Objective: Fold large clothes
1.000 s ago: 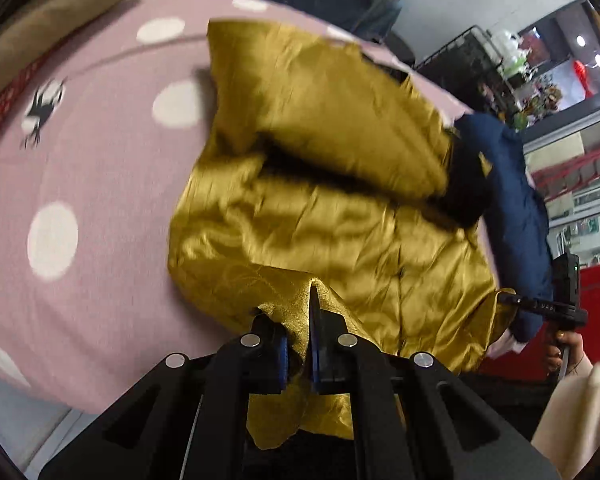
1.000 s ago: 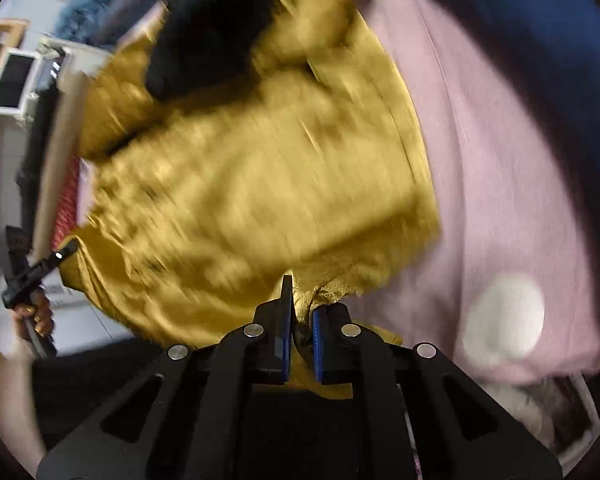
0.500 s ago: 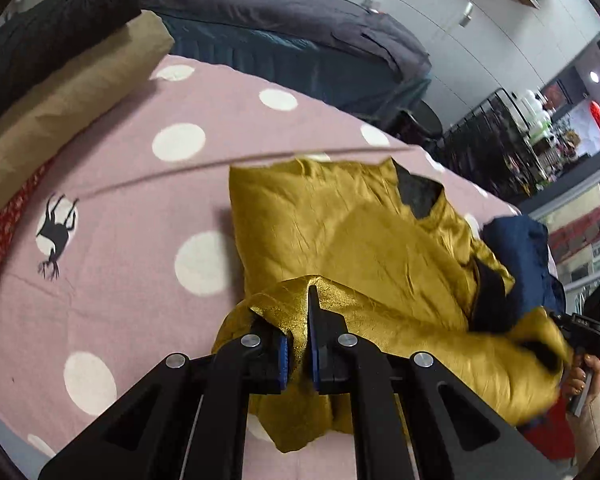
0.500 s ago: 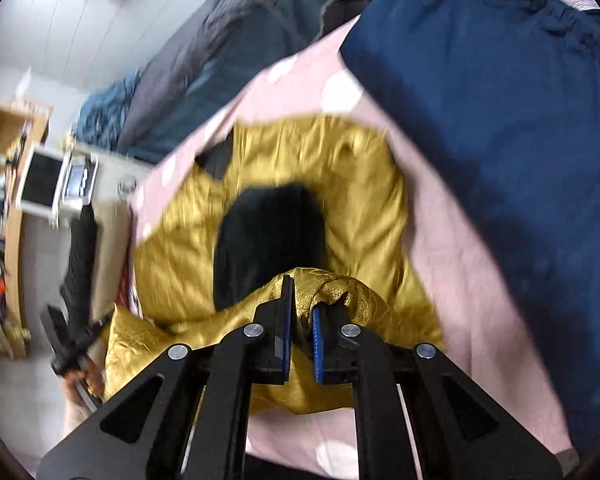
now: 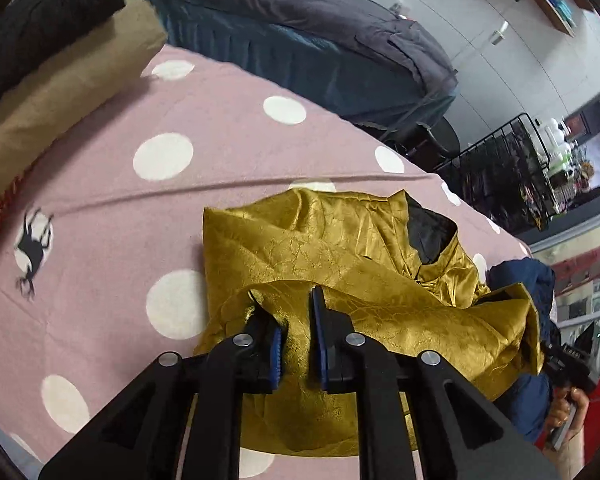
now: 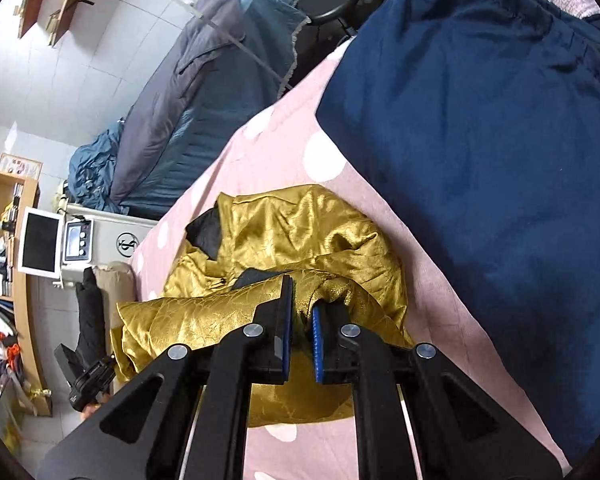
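Observation:
A shiny gold garment with a black lining (image 5: 340,256) lies on the pink polka-dot bedspread (image 5: 148,200), its near edge folded over toward the collar. My left gripper (image 5: 296,320) has its jaws slightly apart, with the gold hem lying loosely between them. In the right wrist view the same garment (image 6: 300,232) lies ahead, and my right gripper (image 6: 300,312) stands the same way, jaws parted with gold cloth between them. The right gripper also shows at the far right of the left wrist view (image 5: 572,360).
A navy blue garment (image 6: 480,140) lies on the bed to the right of the gold one. A tan pillow (image 5: 60,88) and dark bedding sit at the left. A second bed with grey-blue covers (image 5: 300,40) stands behind. A black rack (image 5: 500,176) stands beyond.
Both grippers carried the garment's near edge up and forward over its body, laying it down folded. Their jaws have parted a little from the tight grip seen earlier.

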Motion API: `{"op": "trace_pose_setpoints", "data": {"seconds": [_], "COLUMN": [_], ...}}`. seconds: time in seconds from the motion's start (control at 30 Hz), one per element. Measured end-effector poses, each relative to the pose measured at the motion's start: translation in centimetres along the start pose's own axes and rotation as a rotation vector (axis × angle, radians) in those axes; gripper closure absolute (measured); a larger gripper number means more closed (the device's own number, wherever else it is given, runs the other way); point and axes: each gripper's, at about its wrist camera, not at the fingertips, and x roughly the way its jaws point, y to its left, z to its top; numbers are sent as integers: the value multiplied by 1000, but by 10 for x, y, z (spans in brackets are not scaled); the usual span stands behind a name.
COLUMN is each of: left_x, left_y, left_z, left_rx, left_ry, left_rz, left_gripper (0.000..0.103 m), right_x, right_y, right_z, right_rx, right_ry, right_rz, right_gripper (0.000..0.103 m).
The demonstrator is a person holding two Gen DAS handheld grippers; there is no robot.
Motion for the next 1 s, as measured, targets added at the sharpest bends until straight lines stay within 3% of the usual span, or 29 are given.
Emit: {"op": "trace_pose_setpoints", "data": {"seconds": [0.13,0.27,0.33,0.4,0.47,0.6,0.67,0.87,1.0], "left_x": [3,-13,-25,-36,-44,-47,-42,-14,6], "left_y": [19,36,43,48,52,56,56,46,30], "left_z": [-6,-7,-5,-2,1,0,-4,-13,-12], "left_rx": [-116,-205,-230,-237,-227,-153,-119,-25,51], "left_ry": [-9,-78,-122,-150,-168,-150,-128,-61,-28], "left_rz": [-40,-93,-108,-115,-110,-39,-9,30,50], "left_gripper": [63,38,33,27,22,21,21,21,21], "right_x": [14,22,24,24,17,-3,-8,6,26], "right_y": [-12,-27,-29,-30,-34,-39,-35,-9,1], "right_z": [-5,-7,-5,-3,-1,8,12,0,-11], "right_rx": [51,129,141,164,230,281,221,-109,-217], "right_ry": [14,24,28,34,13,-51,-55,-1,39], "right_rz": [-8,22,30,53,133,210,157,-137,-200], "right_gripper": [94,93,91,78,46,41,41,41,41]}}
